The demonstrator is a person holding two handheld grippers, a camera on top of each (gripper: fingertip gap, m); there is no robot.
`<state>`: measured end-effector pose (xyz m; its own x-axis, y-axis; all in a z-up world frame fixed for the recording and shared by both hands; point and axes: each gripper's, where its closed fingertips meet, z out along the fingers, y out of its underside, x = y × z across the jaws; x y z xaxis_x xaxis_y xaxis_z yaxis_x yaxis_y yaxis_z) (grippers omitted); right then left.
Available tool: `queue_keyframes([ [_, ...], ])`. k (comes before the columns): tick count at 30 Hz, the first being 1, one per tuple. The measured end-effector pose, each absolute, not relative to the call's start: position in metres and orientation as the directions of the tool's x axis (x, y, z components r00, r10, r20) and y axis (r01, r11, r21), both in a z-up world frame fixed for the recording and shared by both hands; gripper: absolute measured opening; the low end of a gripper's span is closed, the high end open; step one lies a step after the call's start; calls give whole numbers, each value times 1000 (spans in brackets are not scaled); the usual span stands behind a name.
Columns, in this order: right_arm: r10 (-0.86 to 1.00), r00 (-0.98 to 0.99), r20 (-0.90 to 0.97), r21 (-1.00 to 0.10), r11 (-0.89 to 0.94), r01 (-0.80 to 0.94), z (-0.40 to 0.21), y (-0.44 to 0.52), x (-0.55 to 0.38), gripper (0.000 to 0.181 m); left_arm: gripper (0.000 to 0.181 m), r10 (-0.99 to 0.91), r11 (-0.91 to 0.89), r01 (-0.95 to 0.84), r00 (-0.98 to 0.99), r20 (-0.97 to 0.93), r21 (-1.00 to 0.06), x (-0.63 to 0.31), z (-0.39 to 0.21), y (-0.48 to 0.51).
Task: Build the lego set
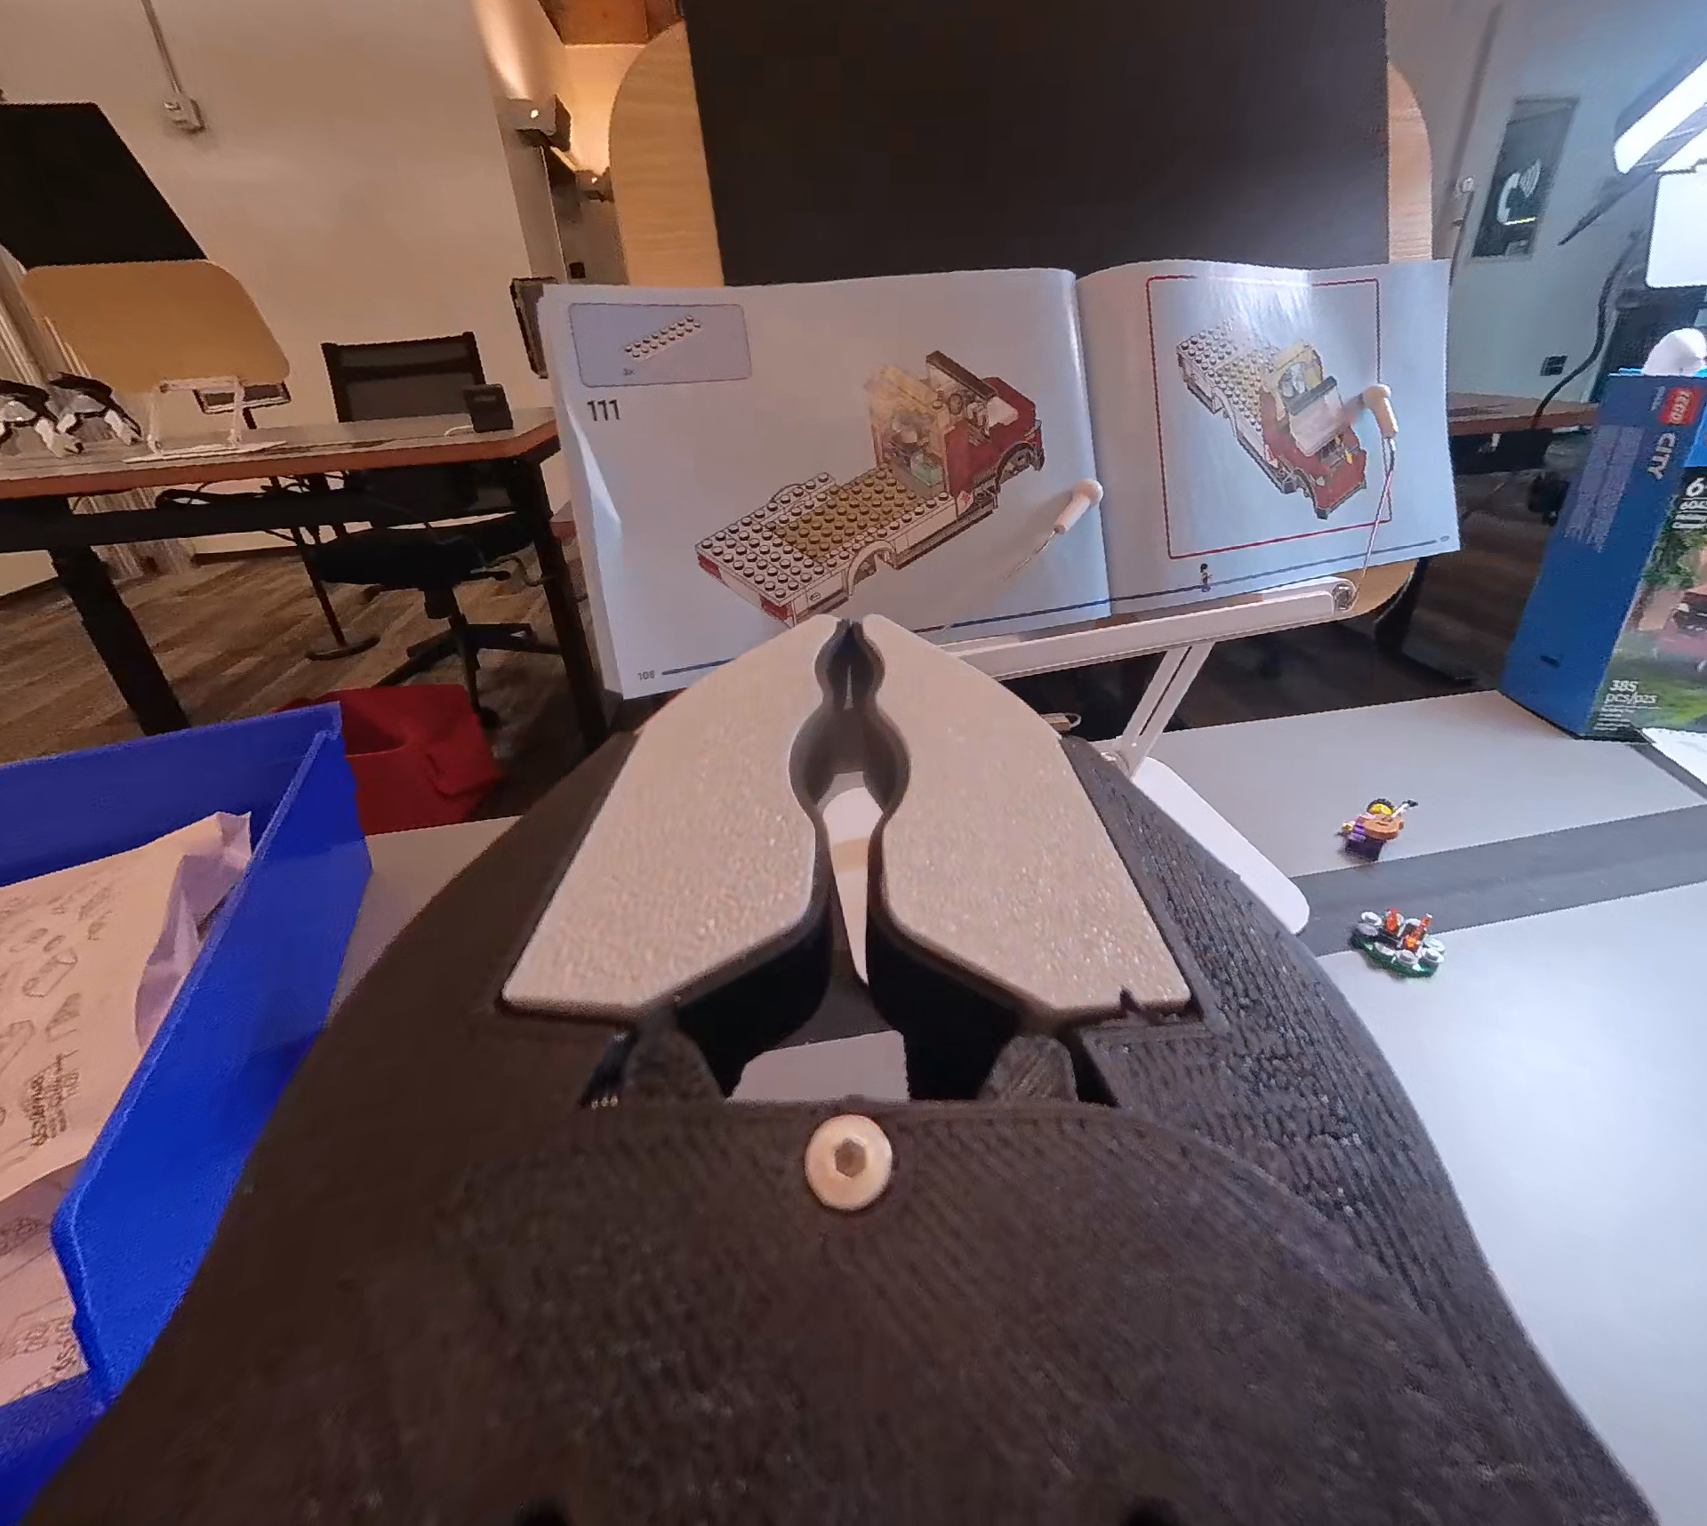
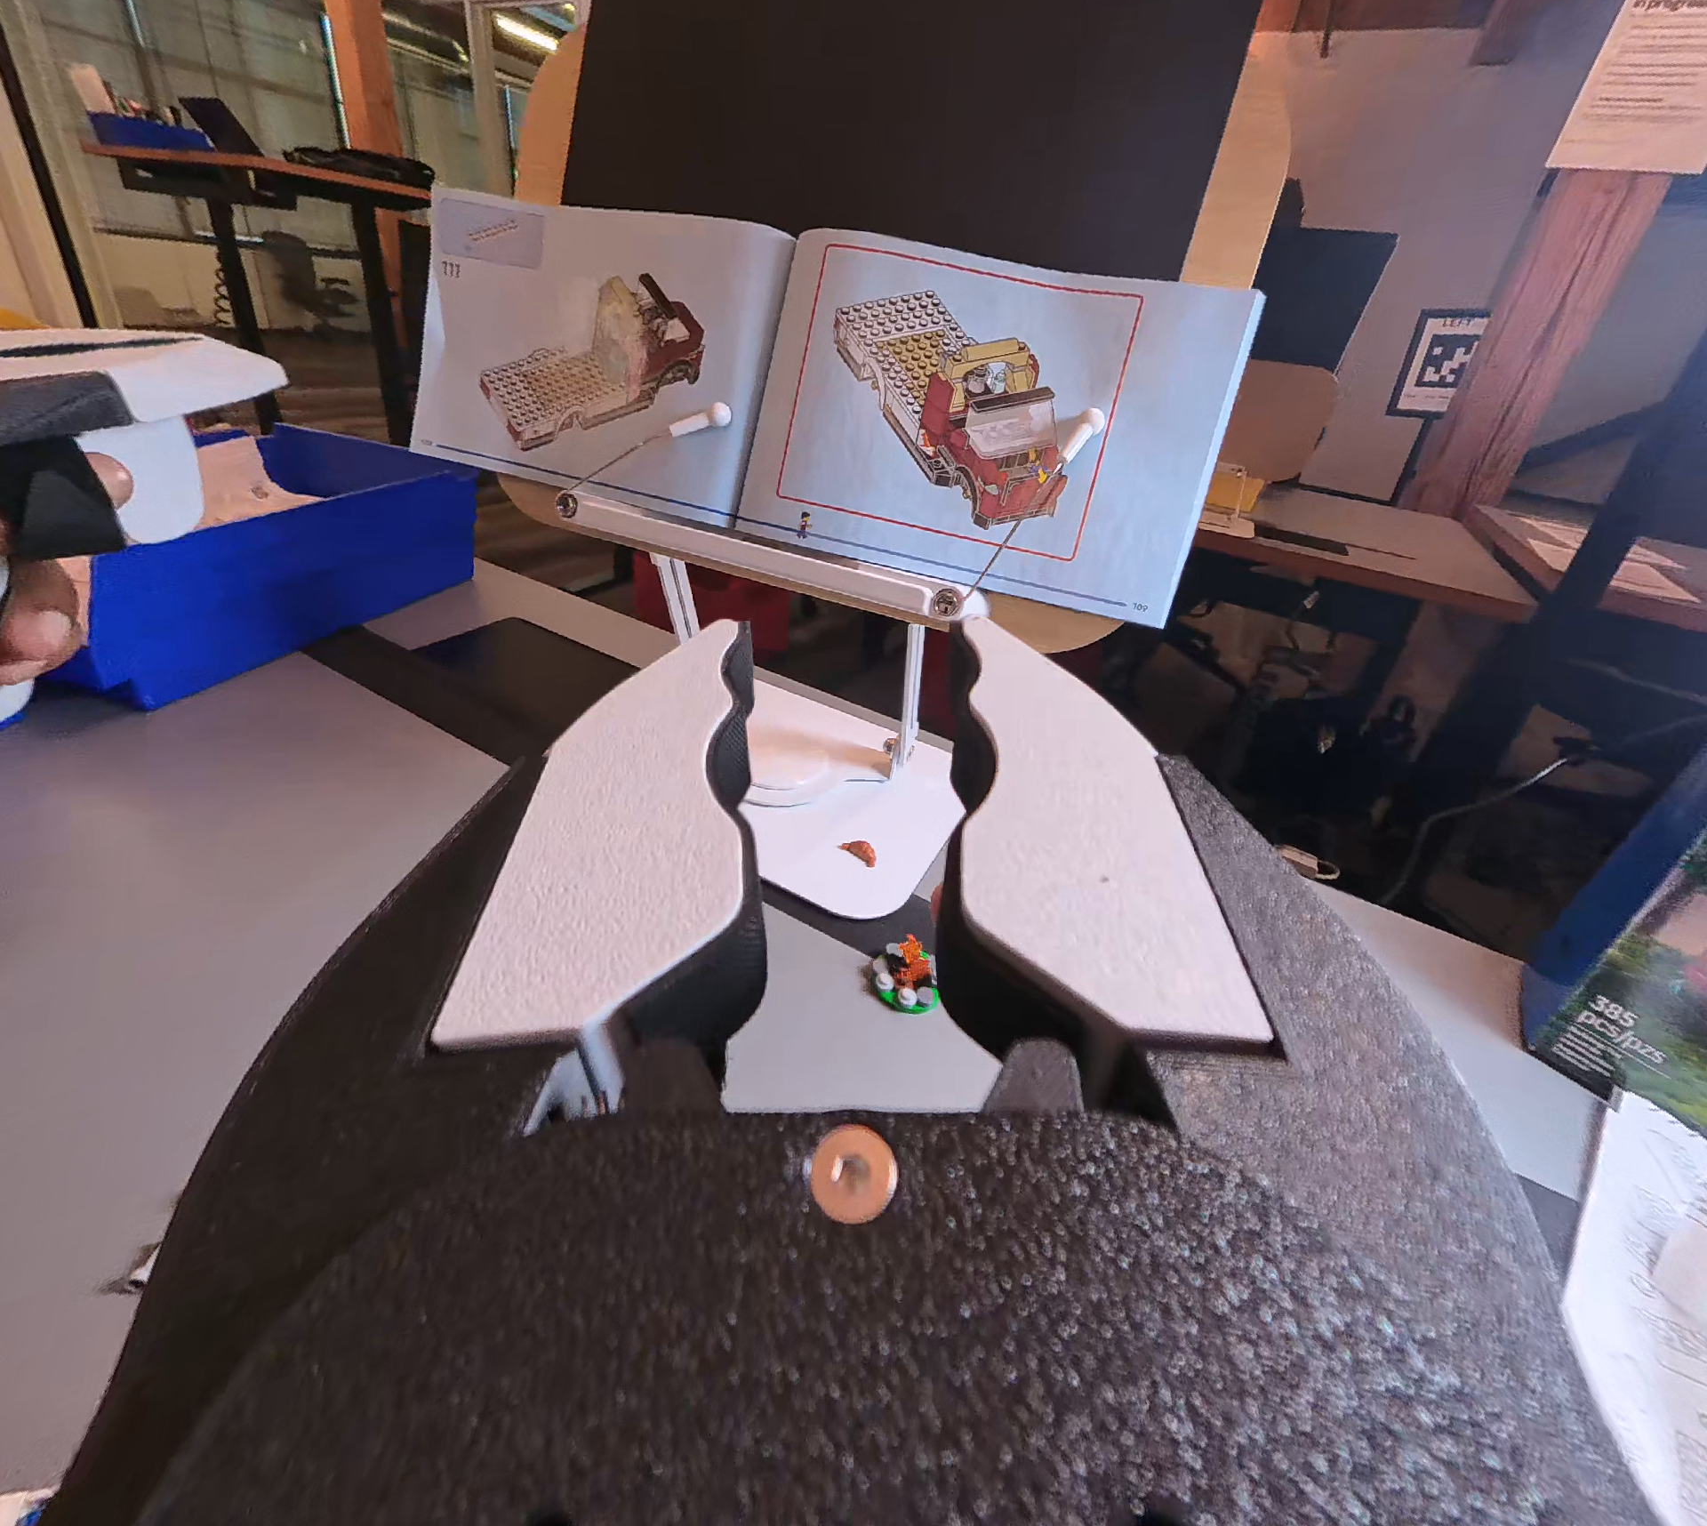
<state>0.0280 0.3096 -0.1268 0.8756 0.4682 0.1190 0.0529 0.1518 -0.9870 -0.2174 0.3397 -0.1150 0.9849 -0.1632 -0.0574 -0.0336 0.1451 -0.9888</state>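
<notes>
Grey tabletop (image 2: 231, 835) carries everything, and the white book stand (image 2: 859, 816) at its middle serves as the landmark. Behind the stand rises a tall black panel (image 1: 1016, 50). Resting open on the stand's ledge is the instruction booklet (image 1: 831, 447), its two pages showing a red and white truck with a studded flatbed; two thin wire arms with white tips hold the pages down.

To the left of the stand sits a blue plastic bin (image 1: 212, 881) with crumpled printed paper inside. To the right of the stand stands the blue set box (image 1: 1607, 558), upright at the table edge.

Left gripper (image 1: 851, 636) is raised in front of the stand, its two pale fingers pressed together at the tips with nothing visible between them; a white patch shows through the gap lower down, and I cannot tell what it is. In the right wrist view this gripper appears at the far left edge, held by a person's hand (image 2: 37, 613).

Right gripper (image 2: 850, 641) is held in front of the stand with its fingers spread apart and empty.

Between those fingers, on the table just in front of the stand's base, lies a small green campfire build (image 2: 905, 978) with orange flames. A purple minifigure (image 1: 1376, 827) lies near it, to the right of the stand. A tiny brown piece (image 2: 861, 851) rests on the stand's white base.
</notes>
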Motion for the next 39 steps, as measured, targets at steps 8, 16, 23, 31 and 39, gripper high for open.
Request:
queue_keyframes([
  [8,467,870,155,-984,149,95,-139,313,26,41,0,-183,114,-70,979,-91,-991,-208,-136,348],
  [16,452,880,146,-985,149,87,-137,313,29,42,11,-199,108,-69,976,-90,-992,-205,-137,348],
  [23,455,881,126,-985,163,56,-126,309,30,41,10,-172,123,-61,982,-81,-991,-217,-125,349],
  [31,444,887,129,-985,163,61,-129,315,32,40,2,-115,168,-12,993,-31,-986,-247,-90,387],
  [39,449,884,129,-986,155,65,-134,320,35,40,7,-105,192,-51,992,-72,-980,-256,-78,420],
])
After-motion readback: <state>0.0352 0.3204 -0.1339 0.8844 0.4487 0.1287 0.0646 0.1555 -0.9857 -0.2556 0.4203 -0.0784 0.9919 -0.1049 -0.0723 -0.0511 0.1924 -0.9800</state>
